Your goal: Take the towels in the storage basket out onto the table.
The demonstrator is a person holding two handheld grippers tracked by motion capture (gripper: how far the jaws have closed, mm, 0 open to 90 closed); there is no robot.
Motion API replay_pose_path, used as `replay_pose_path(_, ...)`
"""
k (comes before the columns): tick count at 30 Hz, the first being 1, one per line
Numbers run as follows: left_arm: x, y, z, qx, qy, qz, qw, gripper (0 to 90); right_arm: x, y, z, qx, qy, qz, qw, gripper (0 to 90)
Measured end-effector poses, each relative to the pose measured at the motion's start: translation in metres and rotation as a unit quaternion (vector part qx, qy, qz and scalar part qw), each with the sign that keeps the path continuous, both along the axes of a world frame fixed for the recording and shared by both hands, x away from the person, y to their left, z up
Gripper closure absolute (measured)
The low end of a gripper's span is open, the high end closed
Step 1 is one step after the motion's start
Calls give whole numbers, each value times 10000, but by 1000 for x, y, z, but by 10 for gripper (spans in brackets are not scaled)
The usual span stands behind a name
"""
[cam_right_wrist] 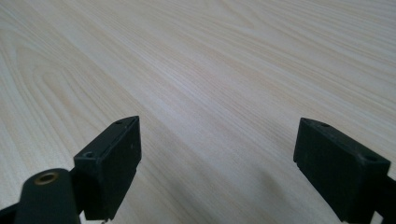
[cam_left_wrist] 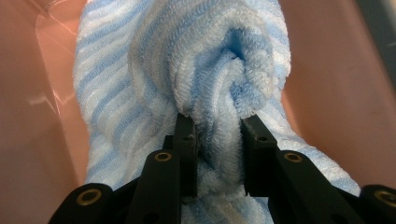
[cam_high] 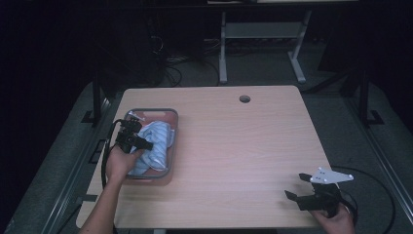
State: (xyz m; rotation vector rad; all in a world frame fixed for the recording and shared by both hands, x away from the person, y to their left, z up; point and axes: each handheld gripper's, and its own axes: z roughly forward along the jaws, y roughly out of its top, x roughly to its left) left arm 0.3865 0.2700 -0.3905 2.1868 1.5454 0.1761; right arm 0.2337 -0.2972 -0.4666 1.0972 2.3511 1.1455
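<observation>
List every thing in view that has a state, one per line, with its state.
left gripper: shut on the towel, over the bin.
right gripper: open, nothing between its jaws, over bare table.
towel: blue and white striped, bunched, a fold pinched between the left jaws.
bin: pink, upright on the table, holding the towel.

Wooden table (cam_high: 243,146), round hole (cam_high: 245,99)

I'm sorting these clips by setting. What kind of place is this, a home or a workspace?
Most likely a lab or workshop, not a home. A bare wooden desk with a cable hole stands on grey carpet, with loose cables and metal desk legs behind it. A pink bin holds a striped towel.
</observation>
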Motion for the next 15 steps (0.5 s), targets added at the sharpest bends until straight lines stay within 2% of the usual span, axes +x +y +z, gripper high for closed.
replay_pose_path(7,-9,14,8,-412,-203,125,9989,712,0,-2,0,36,-16,-41,10000,145)
replay_pose_path(15,-20,25,33,-799,-550,107,9952,714,0,-2,0,18,-4,-38,10000,145)
